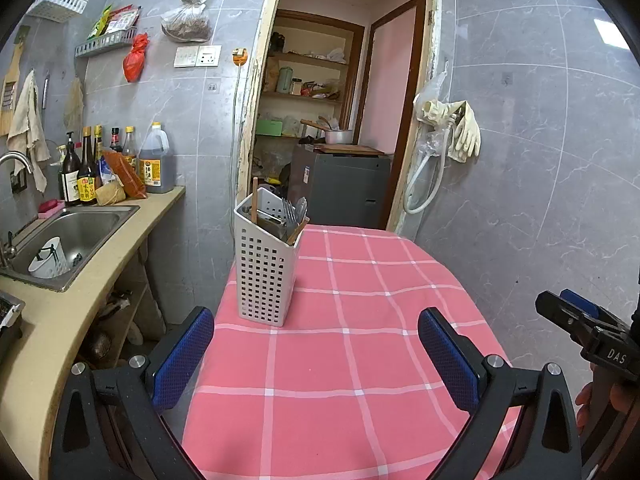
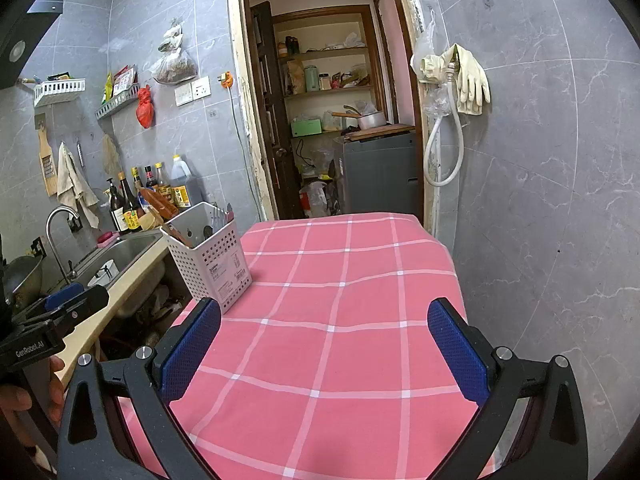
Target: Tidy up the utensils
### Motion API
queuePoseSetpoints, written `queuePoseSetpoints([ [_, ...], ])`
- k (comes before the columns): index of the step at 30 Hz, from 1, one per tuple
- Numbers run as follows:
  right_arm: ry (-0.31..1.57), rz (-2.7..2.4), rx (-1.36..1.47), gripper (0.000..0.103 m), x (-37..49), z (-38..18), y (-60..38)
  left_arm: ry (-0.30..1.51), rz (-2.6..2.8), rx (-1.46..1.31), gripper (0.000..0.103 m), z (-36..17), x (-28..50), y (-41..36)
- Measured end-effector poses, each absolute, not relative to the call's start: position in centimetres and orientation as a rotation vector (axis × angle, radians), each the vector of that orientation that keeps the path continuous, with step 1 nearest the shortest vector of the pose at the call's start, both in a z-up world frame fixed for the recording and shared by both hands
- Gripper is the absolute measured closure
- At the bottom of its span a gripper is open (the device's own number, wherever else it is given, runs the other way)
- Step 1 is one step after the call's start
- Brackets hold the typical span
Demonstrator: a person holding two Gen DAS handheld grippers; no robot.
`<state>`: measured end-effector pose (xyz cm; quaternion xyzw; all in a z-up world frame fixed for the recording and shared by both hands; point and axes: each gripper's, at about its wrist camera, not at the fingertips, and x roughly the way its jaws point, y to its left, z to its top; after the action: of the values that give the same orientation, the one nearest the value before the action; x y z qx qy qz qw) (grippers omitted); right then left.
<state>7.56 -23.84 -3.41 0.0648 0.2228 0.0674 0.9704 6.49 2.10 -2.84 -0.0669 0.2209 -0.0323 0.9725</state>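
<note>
A white perforated utensil holder [image 1: 265, 268] stands upright on the pink checked tablecloth [image 1: 360, 320] near its far left edge. It holds forks [image 1: 290, 212], a wooden-handled utensil [image 1: 254, 198] and other cutlery. It also shows in the right wrist view [image 2: 212, 254]. My left gripper [image 1: 316, 354] is open and empty, a short way in front of the holder. My right gripper [image 2: 326, 344] is open and empty over the cloth, to the right of the holder. Each gripper shows at the edge of the other's view, the right one [image 1: 588, 328] and the left one [image 2: 60, 312].
A counter [image 1: 80, 312] with a steel sink [image 1: 72, 236] runs along the left, close to the table edge. Sauce bottles [image 1: 116, 168] stand behind the sink. A white cup [image 1: 48, 260] lies in it. A grey tiled wall [image 1: 540, 160] is on the right, a doorway [image 1: 332, 120] behind.
</note>
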Motion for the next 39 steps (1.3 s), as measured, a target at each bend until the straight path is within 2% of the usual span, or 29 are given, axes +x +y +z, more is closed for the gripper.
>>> queuePoseSetpoints([
  [39, 0.454, 0.139, 0.125, 0.001, 7.4, -3.8, -23.1, 0.446, -0.061, -0.141, 0.0, -2.8, 5.9, 3.2],
])
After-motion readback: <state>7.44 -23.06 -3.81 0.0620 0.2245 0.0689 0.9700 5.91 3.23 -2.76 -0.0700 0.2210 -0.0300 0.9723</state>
